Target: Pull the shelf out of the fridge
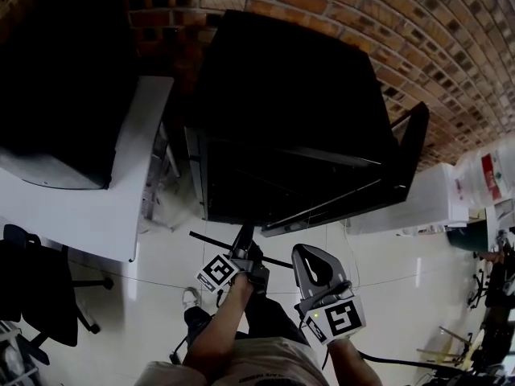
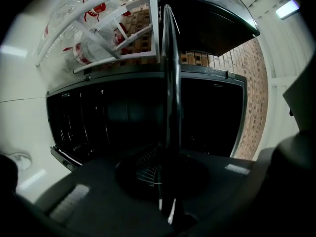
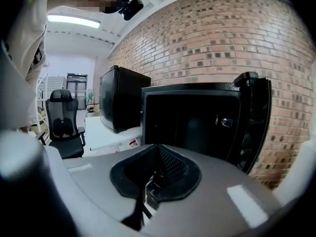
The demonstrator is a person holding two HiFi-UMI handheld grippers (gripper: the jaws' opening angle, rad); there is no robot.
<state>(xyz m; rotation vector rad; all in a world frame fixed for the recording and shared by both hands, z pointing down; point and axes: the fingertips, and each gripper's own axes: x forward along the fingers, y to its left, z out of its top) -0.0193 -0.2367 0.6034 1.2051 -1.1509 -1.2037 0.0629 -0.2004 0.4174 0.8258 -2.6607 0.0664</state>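
- Shelf: the thin, dark, flat shelf panel [image 1: 205,239] is seen edge-on as a narrow line over the pale floor, just in front of the fridge opening. It looks clear of the cabinet, so the pull-out step appears to be done. I cannot tell whether it is wire or solid.
- Left gripper [image 1: 245,244]: the tongs are clamped on the shelf. In the left gripper view the panel [image 2: 170,83] runs straight up from between the closed pads. Gripping it by one edge lets the flat panel hang free of the cabinet frame.
- Right gripper [image 1: 310,260]: the grey tongs are pressed together with nothing between them, as the right gripper view [image 3: 157,157] confirms. It is held beside the left gripper, apart from the shelf, and takes no load.
- Fridge: the black, box-shaped compact fridge [image 1: 290,95] stands on the floor against the red brick wall [image 1: 451,47]. Its door [image 1: 410,143] is swung wide to the right, which leaves the opening unobstructed.
- Surroundings: a white table [image 1: 121,207] at the left carries a second black cabinet [image 1: 56,79].
- Markings: clear water jugs with red labels [image 1: 491,175] stand at the right, and the print is too small to read. No brand name is legible on the fridge.
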